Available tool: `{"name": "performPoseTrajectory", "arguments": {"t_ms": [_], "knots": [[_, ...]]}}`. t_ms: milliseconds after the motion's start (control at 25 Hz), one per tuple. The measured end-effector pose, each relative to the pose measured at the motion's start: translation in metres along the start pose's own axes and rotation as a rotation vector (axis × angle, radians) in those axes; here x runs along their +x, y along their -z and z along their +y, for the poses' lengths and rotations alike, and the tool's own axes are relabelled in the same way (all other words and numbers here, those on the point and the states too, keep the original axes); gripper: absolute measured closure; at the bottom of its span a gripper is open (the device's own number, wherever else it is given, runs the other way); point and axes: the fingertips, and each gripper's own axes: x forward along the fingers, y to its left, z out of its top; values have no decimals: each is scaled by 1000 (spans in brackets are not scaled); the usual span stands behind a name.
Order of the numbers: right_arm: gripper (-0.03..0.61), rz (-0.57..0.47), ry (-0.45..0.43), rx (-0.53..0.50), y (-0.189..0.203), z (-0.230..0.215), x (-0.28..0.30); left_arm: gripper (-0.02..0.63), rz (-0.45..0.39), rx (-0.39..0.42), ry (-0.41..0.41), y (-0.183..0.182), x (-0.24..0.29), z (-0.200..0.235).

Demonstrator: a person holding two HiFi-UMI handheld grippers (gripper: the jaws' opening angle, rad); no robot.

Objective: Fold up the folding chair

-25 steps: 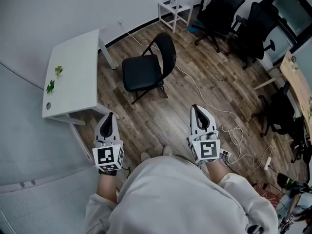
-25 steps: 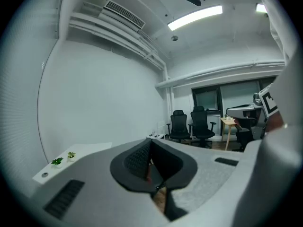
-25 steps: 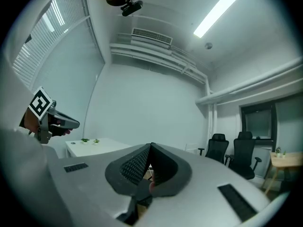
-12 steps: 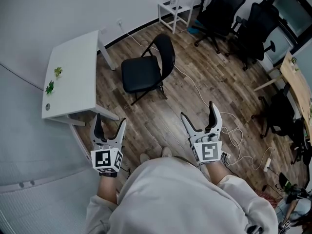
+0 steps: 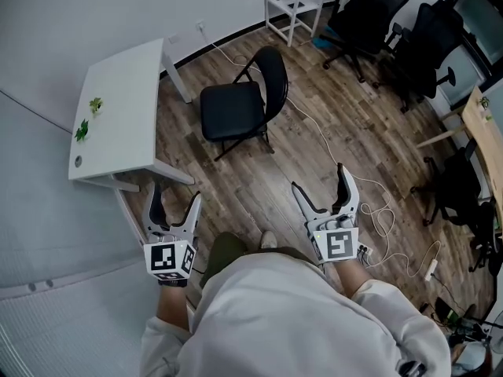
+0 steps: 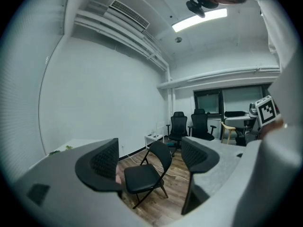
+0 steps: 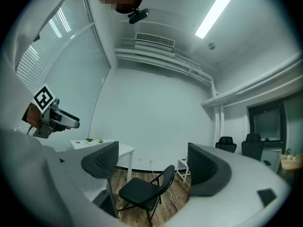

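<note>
Now both grippers are spread wide, well apart from the chair.
I hold the left gripper (image 5: 175,195) and right gripper (image 5: 320,181) low in front of me; their jaws have just been opening and nothing sits between them. The black folding chair (image 5: 233,110) stands unfolded on the wood floor (image 5: 255,185) ahead, beside the white table (image 5: 118,93).

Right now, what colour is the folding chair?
Black, seat and back alike; the folding chair shows best in the head view.
</note>
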Motion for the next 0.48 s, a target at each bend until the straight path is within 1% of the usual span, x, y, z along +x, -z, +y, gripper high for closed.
{"name": "performPoseTrajectory", "arguments": {"t_ms": [120,200,480], "knots": [[143,10,-10,15,6,-1,13,201,32,4,-3,8,6,2],[144,12,-15,13,9,3,28,201,39,-1,-3,12,16,13],[146,19,0,-2,3,3,106,201,42,-25,32,14,83,59]]}}
